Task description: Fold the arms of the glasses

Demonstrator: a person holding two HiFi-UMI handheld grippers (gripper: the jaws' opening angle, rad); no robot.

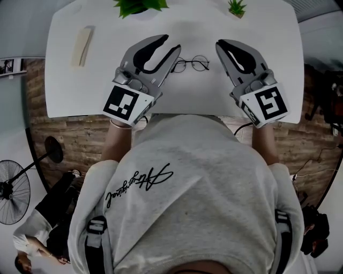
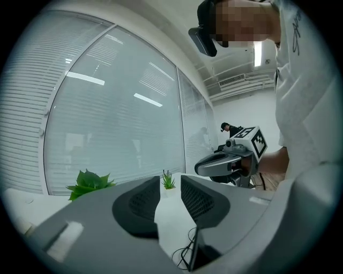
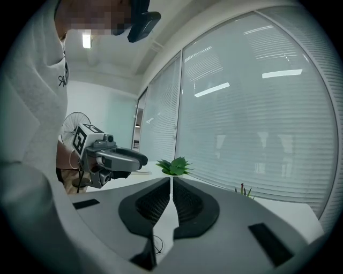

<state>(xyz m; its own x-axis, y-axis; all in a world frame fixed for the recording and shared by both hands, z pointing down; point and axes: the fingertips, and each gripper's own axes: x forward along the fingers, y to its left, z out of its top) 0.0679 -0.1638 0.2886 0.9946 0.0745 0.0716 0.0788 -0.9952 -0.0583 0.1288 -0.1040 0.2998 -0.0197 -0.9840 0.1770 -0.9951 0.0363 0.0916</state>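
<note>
The glasses [image 1: 190, 64] are lying on the bench [image 1: 268, 27]. The left gripper [image 1: 170, 44], at their nine o'clock, is hanging released; the right gripper [image 1: 221, 45], at three o'clock, is clenched empty.

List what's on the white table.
Thin round wire-framed glasses, a big green plant and a small green plant at the far edge, a pale flat strip. The grey left gripper and right gripper hide the tabletop beneath them.

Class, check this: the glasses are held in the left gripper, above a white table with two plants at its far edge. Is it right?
No. The glasses lie on the white table, not in the left gripper, whose jaws stand apart and empty in the left gripper view.
</note>
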